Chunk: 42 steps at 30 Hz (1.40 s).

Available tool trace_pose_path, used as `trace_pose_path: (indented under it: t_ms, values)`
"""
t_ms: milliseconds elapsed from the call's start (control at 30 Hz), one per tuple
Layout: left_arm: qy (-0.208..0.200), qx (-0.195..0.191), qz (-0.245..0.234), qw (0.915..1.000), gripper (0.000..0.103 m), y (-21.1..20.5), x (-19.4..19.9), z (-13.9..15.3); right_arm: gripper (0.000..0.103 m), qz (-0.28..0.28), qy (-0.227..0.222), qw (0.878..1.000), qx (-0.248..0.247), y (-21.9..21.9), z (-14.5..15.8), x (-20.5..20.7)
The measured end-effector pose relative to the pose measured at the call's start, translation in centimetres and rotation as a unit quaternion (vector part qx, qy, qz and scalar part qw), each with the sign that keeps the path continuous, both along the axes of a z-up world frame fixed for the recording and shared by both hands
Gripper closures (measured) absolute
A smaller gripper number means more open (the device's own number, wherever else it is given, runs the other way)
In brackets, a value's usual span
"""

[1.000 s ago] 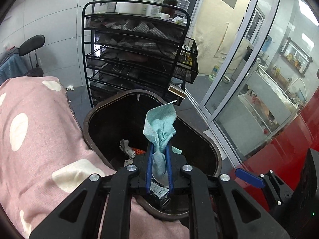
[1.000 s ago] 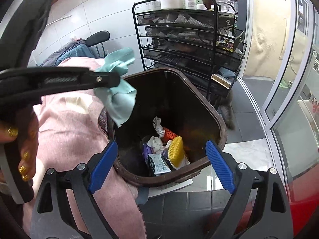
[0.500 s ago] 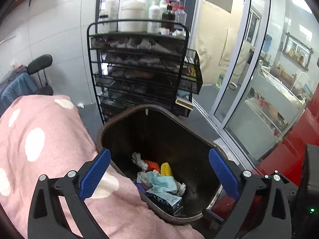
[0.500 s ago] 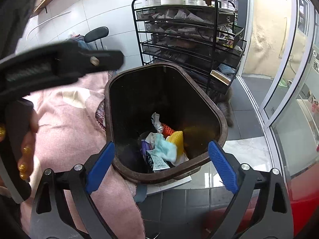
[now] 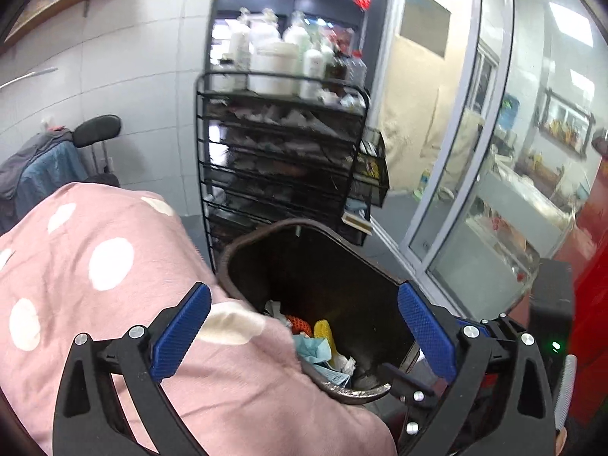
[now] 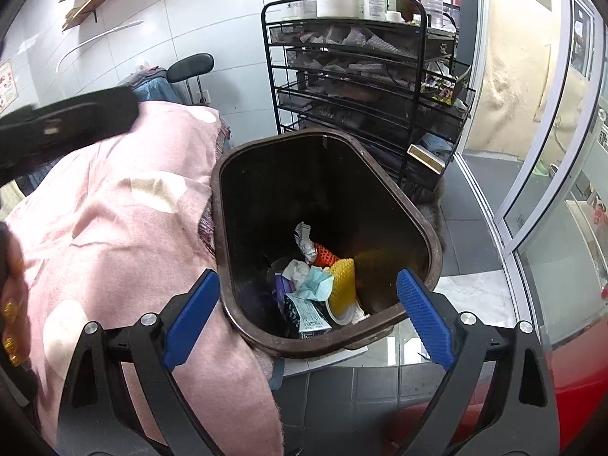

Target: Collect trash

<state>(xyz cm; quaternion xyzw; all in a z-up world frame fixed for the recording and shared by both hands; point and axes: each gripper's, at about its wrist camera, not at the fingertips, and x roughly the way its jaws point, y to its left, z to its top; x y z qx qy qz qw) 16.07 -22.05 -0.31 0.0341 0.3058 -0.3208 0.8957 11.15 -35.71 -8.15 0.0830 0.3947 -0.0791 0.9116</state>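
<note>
From the left wrist view, the left gripper (image 5: 304, 336), black-framed with ribbed blue pads, is standing wide apart with nothing between its jaws, over the edge of a soft pink blanket with white dots (image 5: 114, 277). Beyond it, a dark brown plastic bin with rounded corners (image 5: 243, 250) is holding a crumpled teal paper cloth (image 5: 313, 347) beside a yellow foam net sleeve (image 5: 325, 332) and an orange one. Behind it, a black wire-mesh rack (image 5: 281, 159) is carrying white plastic bottles. From the right wrist view, the right gripper (image 6: 306, 311) is also gaping empty above the bin's smooth rim (image 6: 433, 243); the teal cloth (image 6: 317, 285) is lying inside on top of the litter, touching the yellow sleeve (image 6: 342, 285) and a printed wrapper (image 6: 309, 313).
</note>
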Motion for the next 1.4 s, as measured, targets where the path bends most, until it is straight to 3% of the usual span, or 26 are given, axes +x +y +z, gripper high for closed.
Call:
trace_pose_path:
  t_ms: [400, 600, 833, 1033, 1167, 1400]
  values:
    - [-0.024, -0.046, 0.106, 0.993, 0.005, 9.3, -3.0, 1.2, 0.006, 0.03, -0.053, 0.998, -0.006, 3.9, 2.3, 0.4]
    - [-0.047, -0.027, 0.153, 0.9867, 0.005, 12.9, -4.7, 1.1, 0.005, 0.064, -0.077, 0.995, -0.011, 7.1, 3.7, 0.7]
    - [-0.093, -0.011, 0.227, 0.9694, 0.005, 17.5, -7.5, 0.9, 0.005, 0.095, -0.11, 0.989, -0.003, 10.9, 4.7, 0.1]
    - [-0.081, -0.02, 0.262, 0.9614, 0.005, 20.1, -9.0, 0.5, 0.005, 0.117, -0.153, 0.981, -0.001, 14.5, 5.5, -1.9]
    - [-0.093, -0.021, 0.298, 0.9499, 0.005, 21.4, -10.4, 0.2, 0.005, 0.127, -0.178, 0.976, -0.001, 16.4, 6.0, -3.4]
    - [-0.093, -0.022, 0.334, 0.9376, 0.005, 23.3, -11.7, -0.7, 0.005, 0.146, -0.186, 0.971, -0.015, 18.7, 6.2, -5.3]
